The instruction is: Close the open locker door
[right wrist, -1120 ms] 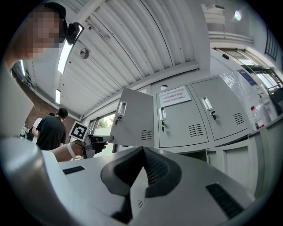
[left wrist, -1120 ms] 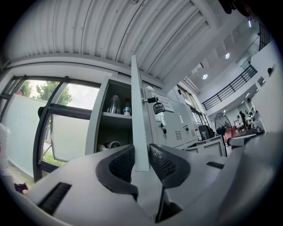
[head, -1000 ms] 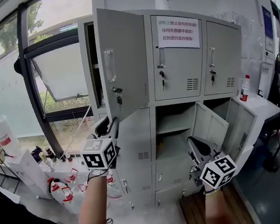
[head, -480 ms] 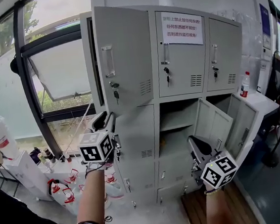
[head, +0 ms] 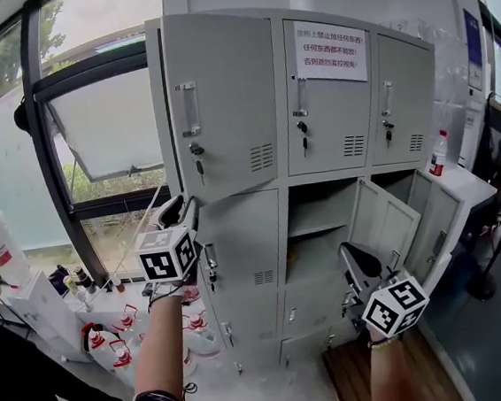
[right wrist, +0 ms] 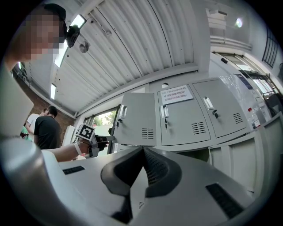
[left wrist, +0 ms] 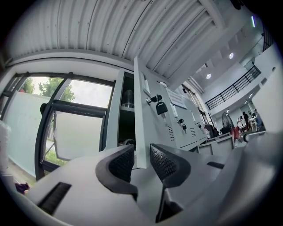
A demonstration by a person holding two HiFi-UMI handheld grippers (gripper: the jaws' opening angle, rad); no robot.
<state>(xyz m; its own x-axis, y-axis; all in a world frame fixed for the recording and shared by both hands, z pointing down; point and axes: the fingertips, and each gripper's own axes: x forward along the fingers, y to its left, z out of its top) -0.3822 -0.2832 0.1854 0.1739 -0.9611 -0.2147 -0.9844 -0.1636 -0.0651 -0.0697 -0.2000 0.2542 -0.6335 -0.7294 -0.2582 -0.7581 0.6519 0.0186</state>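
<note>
Pads [left wrist: 121, 164] of the left gripper [left wrist: 141, 160], part-spread, pinch the lower corner of the grey sheet-metal locker door [head: 227, 100] at its free edge. One pad sits on the inner face and one on the outer, a hold that I judge is meant to steer the door home. The door is in the top row, leftmost in the grey steel locker bank [head: 159, 89], and is nearly shut, with only a narrow dark gap at its left edge. A black-headed key [head: 197, 161] hangs just above the grip.

The right gripper [right wrist: 142, 170] has its fingers pressed together on nothing. It hangs low by the open lower doors [head: 382, 221], well apart from the task door.

The inner pad lies between door edge and frame, so it likely must let go before they meet. The black window frame [head: 54, 198] stands well to the left, leaving the arm room.
</note>
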